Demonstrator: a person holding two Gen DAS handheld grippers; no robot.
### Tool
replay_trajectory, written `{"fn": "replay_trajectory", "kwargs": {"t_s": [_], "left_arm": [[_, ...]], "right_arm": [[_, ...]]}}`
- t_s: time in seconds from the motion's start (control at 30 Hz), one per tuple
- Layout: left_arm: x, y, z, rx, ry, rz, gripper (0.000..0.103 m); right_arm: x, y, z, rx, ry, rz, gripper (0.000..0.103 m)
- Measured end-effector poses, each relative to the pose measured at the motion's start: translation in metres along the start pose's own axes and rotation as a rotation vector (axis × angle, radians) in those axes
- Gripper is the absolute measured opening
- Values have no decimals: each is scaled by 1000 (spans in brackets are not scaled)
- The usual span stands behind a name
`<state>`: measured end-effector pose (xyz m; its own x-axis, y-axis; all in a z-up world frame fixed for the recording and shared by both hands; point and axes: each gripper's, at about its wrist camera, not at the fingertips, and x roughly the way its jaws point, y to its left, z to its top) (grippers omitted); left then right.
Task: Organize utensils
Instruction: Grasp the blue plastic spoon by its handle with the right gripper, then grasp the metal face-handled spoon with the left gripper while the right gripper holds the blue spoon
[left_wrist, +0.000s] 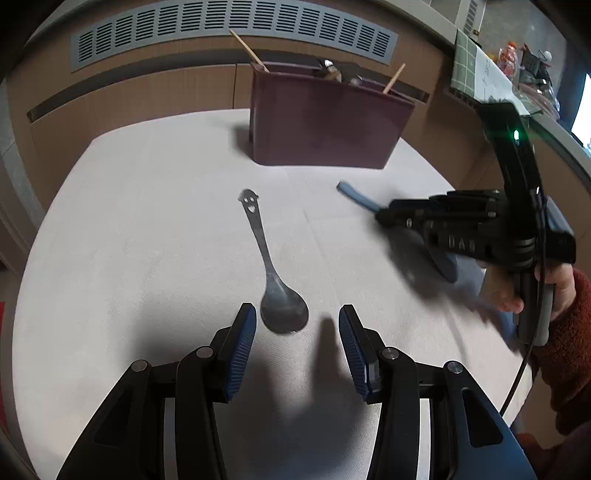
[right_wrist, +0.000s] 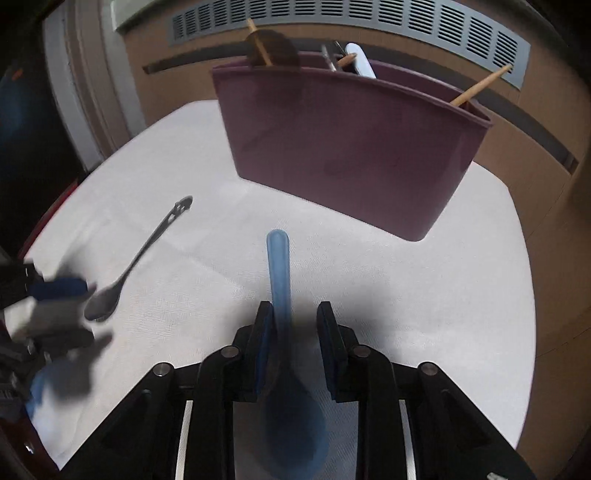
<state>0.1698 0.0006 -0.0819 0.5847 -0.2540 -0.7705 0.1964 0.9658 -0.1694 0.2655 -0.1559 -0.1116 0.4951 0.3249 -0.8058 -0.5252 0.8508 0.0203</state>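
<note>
A: Where the left wrist camera looks down, how do the left tongs stand?

B: Released, with the blue pads wide apart and nothing between them. The metal spoon lies on the white bench with its bowl just ahead of the gap, close to the left pad, and its handle with a cut-out smiling face runs away from the tongs. Further ahead stands the maroon holder, with wooden sticks and other utensils poking out of it.

A: And off to the right of them?

B: The right tongs, blurred, gripped by a hand in a rust-red sleeve. A blue handle sticks out past their tips.

A: Now the right wrist camera.

B: The right tongs straddle the blue spoon. The left pad touches its handle, while a gap shows at the right pad, so they are not clenched on it in this view. Its bowl lies back between the fingers and its handle points ahead toward the holder. The metal spoon lies well to the left, beside the blurred left tongs.
</note>
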Motion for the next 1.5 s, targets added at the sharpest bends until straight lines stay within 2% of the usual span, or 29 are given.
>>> {"fn": "replay_trajectory", "kwargs": {"t_s": [0.17,0.37,0.5,0.57,0.7,0.9,1.0,1.1,1.13,1.2,1.3,1.4,1.5], "left_arm": [[3,-6,-1,2,14,-15,48],[9,-12,3,-11,31,-51,48],[12,-15,8,-39,55,-209,47],[12,-14,16,-26,42,-239,47],[20,6,43,-31,8,-132,47],[50,46,83,-84,5,-38,47],[63,65,91,-136,33,-68,47],[61,73,89,-142,39,-95,47],[59,72,85,-133,50,-103,47],[53,69,75,-106,75,-117,47],[40,60,57,-38,91,-120,47],[26,50,39,15,113,-135,47],[20,45,33,37,115,-153,47]], "right_arm": [[-19,-9,-13,65,-29,-8,8],[-47,-31,-47,189,-74,-47,8],[-45,-39,-61,237,-49,-18,8],[-45,-40,-65,245,-58,-15,8],[-45,-36,-66,238,-60,-30,9],[-47,-35,-69,241,-70,-14,13],[-48,-34,-71,225,-70,-1,18],[-48,-27,-72,181,-71,-13,22],[-48,-24,-72,166,-73,-14,24],[-47,-17,-71,141,-76,-14,36],[-45,-9,-69,119,-60,-54,40],[-45,-14,-66,172,-51,-8,47],[-44,-17,-64,189,-40,8,47]]}}
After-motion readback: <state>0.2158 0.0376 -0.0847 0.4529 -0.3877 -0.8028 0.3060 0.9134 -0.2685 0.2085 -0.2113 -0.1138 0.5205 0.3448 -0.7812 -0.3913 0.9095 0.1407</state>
